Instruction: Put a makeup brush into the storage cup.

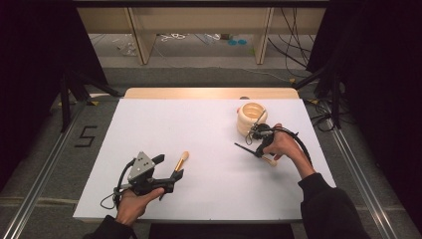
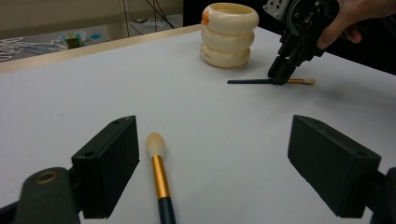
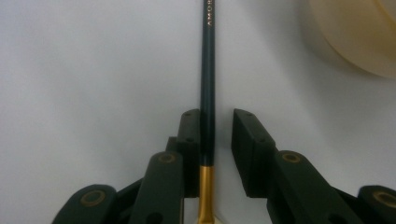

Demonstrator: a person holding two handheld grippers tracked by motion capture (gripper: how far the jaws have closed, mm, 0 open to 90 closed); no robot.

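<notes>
One white desk [image 1: 209, 149], wooden strip along its far edge, in a dark-curtained room; grey floor beyond strewn with cables, a "5" marked on the floor at left. One cream ribbed holder [image 1: 250, 118] stands at far right. Two makeup brushes: the first [image 1: 180, 163] lies near the left gripper [image 1: 171, 177], between its widely spread jaws; the second [image 3: 207, 93] lies flat beside the holder, between the right gripper's [image 1: 256, 144] narrowly parted jaws, touching one only.
</notes>
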